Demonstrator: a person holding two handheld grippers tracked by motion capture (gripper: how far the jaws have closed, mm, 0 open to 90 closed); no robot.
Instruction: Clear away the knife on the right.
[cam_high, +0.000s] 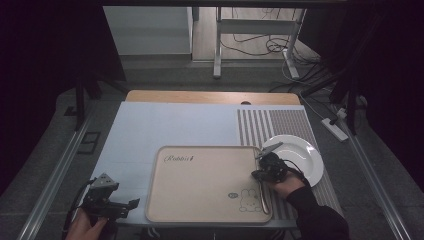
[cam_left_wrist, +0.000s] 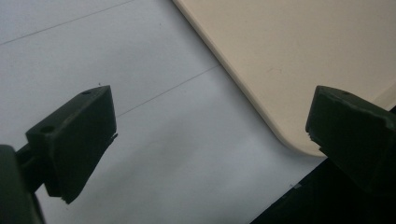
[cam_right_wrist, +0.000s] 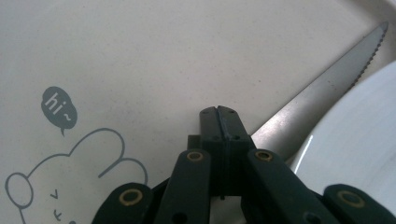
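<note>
At table's right edge: right gripper (cam_high: 264, 169), jaws pressed onto a serrated knife (cam_right_wrist: 322, 93) between beige tray (cam_high: 200, 200) and white plate (cam_high: 312, 157); left gripper (cam_high: 131, 204), jaws spread, idle; risk: thin blade pivoting, clipping plate.

Dim room: grey floor (cam_high: 165, 80), white desk legs (cam_high: 217, 50) behind, tangled cables (cam_high: 270, 45), power strip (cam_high: 335, 129) at right.

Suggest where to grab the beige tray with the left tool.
The tray lies flat, so only its thin rim offers a pinch: take the near-left corner, coming in low from the left, where the open left tool faces it.
</note>
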